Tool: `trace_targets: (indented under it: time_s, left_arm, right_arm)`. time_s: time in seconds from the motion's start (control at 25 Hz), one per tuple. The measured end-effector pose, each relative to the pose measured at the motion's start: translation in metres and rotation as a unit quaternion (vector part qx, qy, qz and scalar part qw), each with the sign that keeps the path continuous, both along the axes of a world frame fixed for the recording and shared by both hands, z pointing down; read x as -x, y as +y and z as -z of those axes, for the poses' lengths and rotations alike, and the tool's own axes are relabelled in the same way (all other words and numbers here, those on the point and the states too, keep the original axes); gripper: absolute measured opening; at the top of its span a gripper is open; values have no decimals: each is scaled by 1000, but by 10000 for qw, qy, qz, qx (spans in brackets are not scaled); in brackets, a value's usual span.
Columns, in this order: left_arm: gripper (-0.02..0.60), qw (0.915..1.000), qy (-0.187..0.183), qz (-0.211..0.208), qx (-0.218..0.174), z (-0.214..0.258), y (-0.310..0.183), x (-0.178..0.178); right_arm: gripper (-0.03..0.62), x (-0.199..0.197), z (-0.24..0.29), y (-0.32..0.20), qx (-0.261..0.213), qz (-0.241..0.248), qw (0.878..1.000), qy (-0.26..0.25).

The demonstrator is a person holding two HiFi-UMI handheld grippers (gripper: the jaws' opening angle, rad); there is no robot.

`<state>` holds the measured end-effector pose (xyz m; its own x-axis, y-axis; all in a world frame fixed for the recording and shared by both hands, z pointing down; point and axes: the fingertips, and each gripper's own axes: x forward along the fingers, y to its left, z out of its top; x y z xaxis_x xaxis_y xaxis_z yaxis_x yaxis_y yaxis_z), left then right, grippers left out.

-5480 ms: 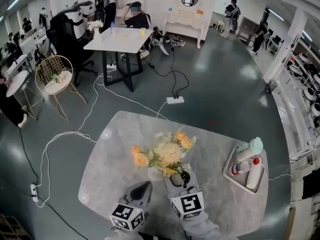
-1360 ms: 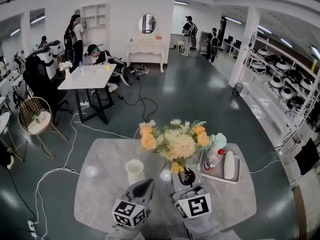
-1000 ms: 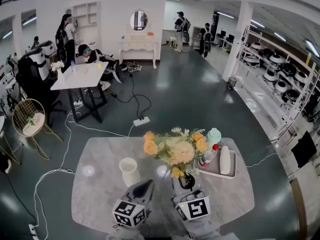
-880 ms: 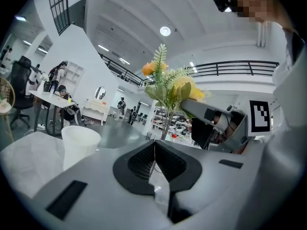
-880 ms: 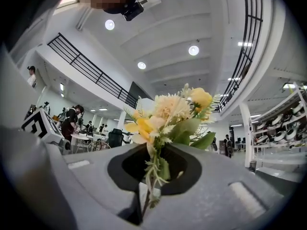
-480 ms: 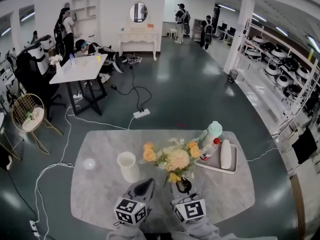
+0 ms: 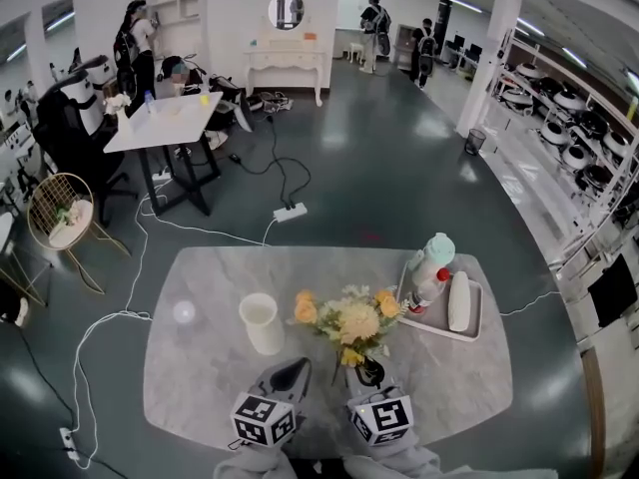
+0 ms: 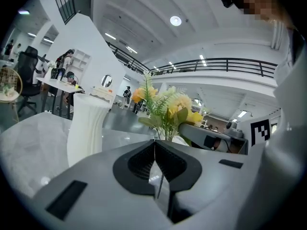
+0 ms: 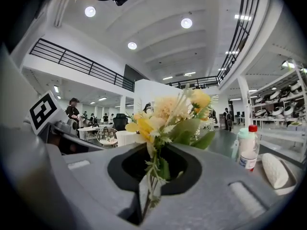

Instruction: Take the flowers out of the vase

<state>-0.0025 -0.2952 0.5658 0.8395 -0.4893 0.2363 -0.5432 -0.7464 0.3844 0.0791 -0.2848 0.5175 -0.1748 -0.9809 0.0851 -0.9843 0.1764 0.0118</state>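
In the right hand-held gripper (image 9: 148, 186), clamped by the stems: yellow bouquet (image 7: 349, 319). Just left, left hand-held gripper (image 8: 156, 162), jaws together. Ahead of that, 1 white vase (image 7: 262, 322) on worktop (image 7: 195, 372).

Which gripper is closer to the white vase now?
Left. The left gripper, shut, is close beside the white vase; the right gripper, shut on the flowers, is farther off, past the left one.

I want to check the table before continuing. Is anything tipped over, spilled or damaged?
No spill or damage shows. The white vase stands upright and empty; the bouquet is in the right gripper. Only a white bottle lies flat in the tray.
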Motion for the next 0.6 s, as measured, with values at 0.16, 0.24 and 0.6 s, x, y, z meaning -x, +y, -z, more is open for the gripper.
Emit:
trace_targets:
  time_s: [0.16,0.24,0.6]
  left_arm:
    - [3,10000,-6,28,72,-2,-1,3]
    - [3,10000,-16,5,90,-3,1,3]
    - [3,9999,-31,-5,124,-7,0,-1]
  right_arm:
    - [38,6,0,-2,32,34,10000,-18]
    - [38,8,-1,0,48,52,10000,-9]
    - [38,9,-2,0,74,87,9999,-55]
